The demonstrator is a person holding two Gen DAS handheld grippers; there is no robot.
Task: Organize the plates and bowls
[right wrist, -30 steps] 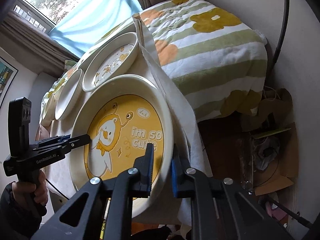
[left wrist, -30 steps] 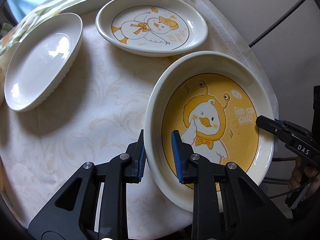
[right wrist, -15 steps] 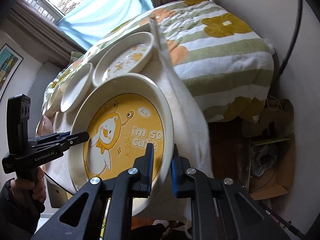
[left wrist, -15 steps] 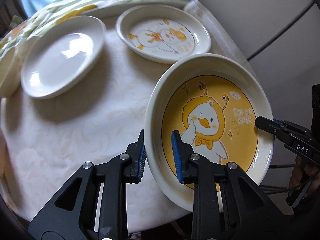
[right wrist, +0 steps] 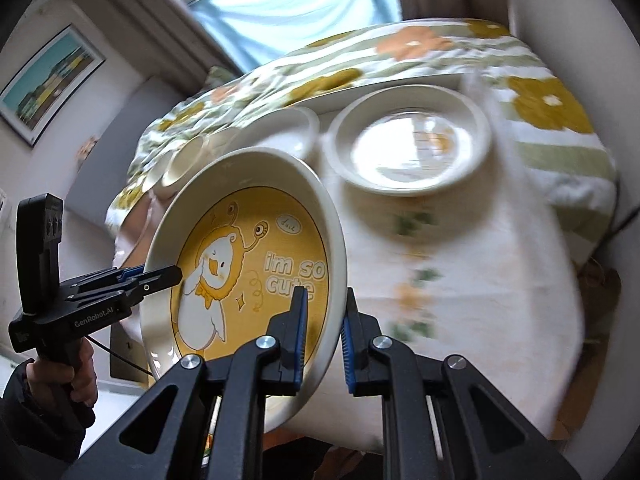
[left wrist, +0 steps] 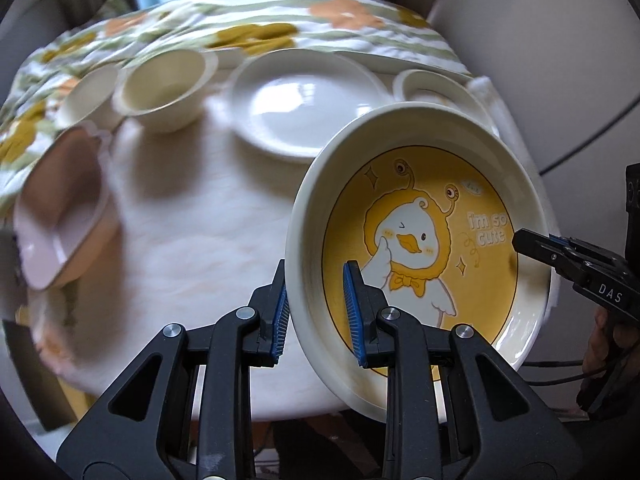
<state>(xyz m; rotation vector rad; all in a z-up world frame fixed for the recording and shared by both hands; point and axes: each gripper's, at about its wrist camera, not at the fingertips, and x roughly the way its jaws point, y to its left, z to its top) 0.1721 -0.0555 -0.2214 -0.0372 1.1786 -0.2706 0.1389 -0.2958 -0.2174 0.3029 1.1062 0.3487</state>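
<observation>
A cream deep plate with a yellow duck picture [left wrist: 420, 240] is held tilted above the table by both grippers. My left gripper [left wrist: 316, 304] is shut on its near-left rim. My right gripper [right wrist: 324, 336] is shut on the opposite rim of the same plate [right wrist: 248, 272], and shows in the left wrist view [left wrist: 536, 246] at the right. On the table lie a plain white plate [left wrist: 304, 108], a duck-print plate [right wrist: 412, 140], two cream bowls [left wrist: 164, 84] and a pink bowl [left wrist: 60, 216].
The round table has a pale cloth [left wrist: 192, 240] over a striped flowered cover [right wrist: 552, 108]. A window with a blue curtain [right wrist: 296, 12] is behind. A framed picture [right wrist: 48, 80] hangs on the left wall.
Both grippers have lifted the yellow duck plate higher and back from the table and tilted it. More of the table's left side with the bowls has come into view.
</observation>
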